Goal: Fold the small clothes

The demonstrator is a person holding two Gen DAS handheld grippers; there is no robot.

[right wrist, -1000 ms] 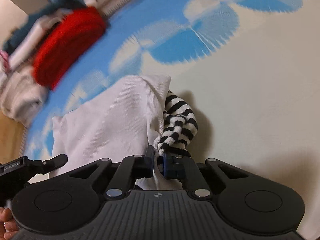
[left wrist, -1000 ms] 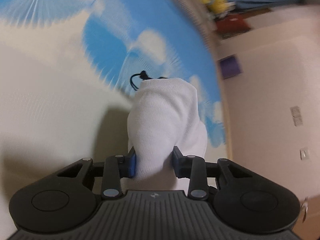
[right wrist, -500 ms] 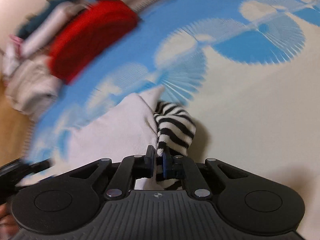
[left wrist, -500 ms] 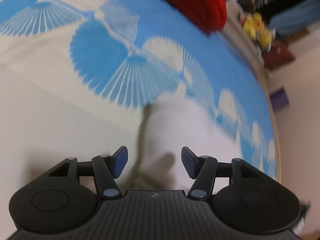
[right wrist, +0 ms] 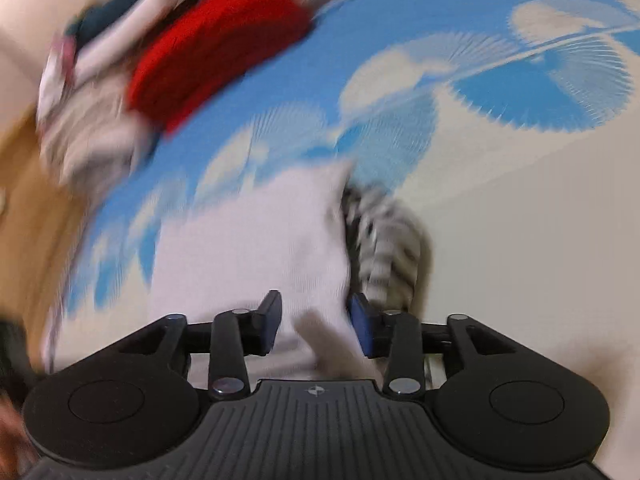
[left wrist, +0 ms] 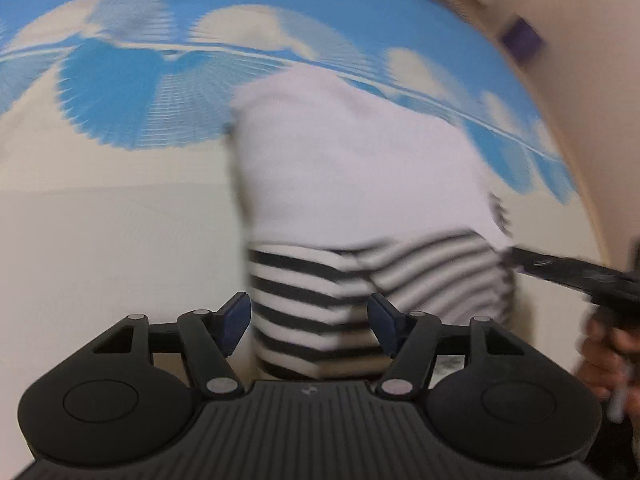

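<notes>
In your left wrist view, your left gripper (left wrist: pixel 310 322) hangs over the striped hem (left wrist: pixel 320 312) of the small white garment (left wrist: pixel 352 168) lying on the blue-and-cream fan-patterned cover (left wrist: pixel 120 92); its jaws are opening, the cloth beneath untouched. In your right wrist view, your right gripper (right wrist: pixel 314 324) is letting go too, jaws opening above the white knit beside the striped sleeve (right wrist: pixel 384 236), with a red knit (right wrist: pixel 216 48) well beyond. The piece looks light, soft and floppy, so take it by a hem or corner.
</notes>
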